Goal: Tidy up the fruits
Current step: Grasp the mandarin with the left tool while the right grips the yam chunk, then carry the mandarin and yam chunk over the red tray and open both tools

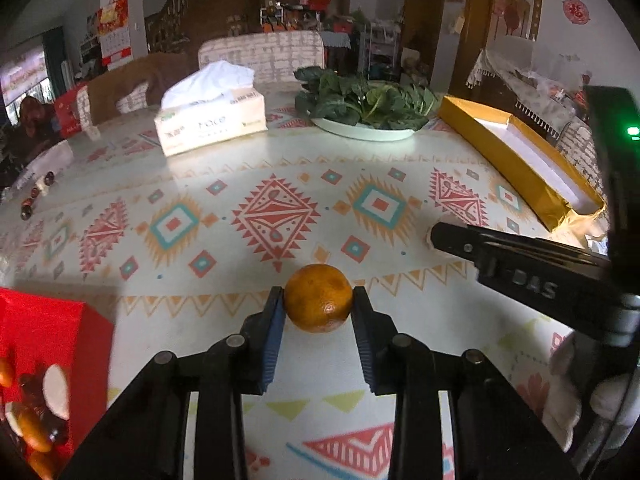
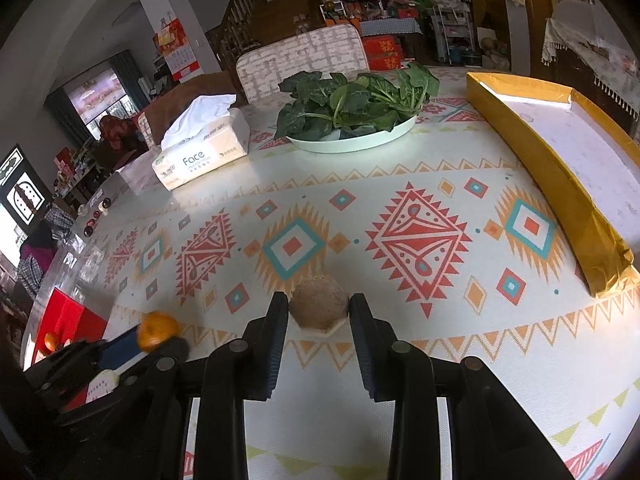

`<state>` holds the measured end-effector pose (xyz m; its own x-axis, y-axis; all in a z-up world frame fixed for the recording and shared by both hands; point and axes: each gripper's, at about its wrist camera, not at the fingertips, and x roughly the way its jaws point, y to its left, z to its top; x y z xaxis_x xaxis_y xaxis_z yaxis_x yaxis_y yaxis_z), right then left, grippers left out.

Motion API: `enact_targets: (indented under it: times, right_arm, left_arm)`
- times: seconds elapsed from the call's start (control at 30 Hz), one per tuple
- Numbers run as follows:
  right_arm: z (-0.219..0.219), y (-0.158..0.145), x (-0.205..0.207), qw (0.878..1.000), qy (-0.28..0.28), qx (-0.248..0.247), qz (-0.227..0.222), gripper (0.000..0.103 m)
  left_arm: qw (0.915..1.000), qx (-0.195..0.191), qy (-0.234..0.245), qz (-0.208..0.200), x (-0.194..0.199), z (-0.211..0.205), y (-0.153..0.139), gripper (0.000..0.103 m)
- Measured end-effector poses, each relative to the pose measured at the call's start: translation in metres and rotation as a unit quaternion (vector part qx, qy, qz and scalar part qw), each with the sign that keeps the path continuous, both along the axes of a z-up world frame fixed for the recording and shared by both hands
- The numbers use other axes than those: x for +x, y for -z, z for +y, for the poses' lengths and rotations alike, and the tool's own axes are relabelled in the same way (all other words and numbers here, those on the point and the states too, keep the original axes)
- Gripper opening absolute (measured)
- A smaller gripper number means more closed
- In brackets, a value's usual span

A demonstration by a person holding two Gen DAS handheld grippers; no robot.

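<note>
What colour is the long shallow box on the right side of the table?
The box is golden yellow outside, white inside; the right wrist view shows it best.

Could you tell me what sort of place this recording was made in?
Most likely a family home's dining area: a table under a patterned cloth carries a tissue pack and a plate of leafy greens, with a wooden staircase behind.

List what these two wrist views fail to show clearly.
- Brown fruit, right wrist view: its kind; dull and blurred between the right gripper fingers.
- Red box, left wrist view: cut off by the frame edge.
- Small dark items at the table edge: too small to identify.
- Orange underside: hidden in the left gripper.
</note>
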<state>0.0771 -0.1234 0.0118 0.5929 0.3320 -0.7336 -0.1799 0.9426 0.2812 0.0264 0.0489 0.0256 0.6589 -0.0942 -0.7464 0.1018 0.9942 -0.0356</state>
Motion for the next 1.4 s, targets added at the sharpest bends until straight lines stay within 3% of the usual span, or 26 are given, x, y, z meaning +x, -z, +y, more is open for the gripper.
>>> enact_targets:
  times: [0.33, 0.57, 0.83, 1.2, 1.4]
  right_arm:
    - [0.004, 0.0, -0.003, 1.0, -0.006, -0.01, -0.003, 0.035]
    - [0.01, -0.001, -0.007, 1.0, -0.016, -0.017, -0.013, 0.035]
    - [0.016, -0.004, -0.015, 0.999, -0.011, -0.035, -0.039, 0.035]
    - [0.007, -0.003, -0.018, 0.999, 0.017, -0.034, -0.031, 0.035]
    - [0.01, -0.007, -0.049, 0.999, 0.008, -0.04, -0.028, 0.035]
  left_arm:
    - [0.9996, 0.002, -0.011, -0.025, -0.038, 0.007, -0.022, 0.032]
    - [0.9984, -0.017, -0.04, -0.035, -0.067, 0.029, -0.034, 0.032]
    - [0.994, -0.038, -0.088, -0.051, -0.101, 0.068, -0.047, 0.032]
    - [0.9869, -0.054, -0.125, -0.086, -0.141, 0.099, -0.063, 0.033]
    - [0.9825, -0.058, -0.148, -0.098, -0.155, 0.115, -0.066, 0.033]
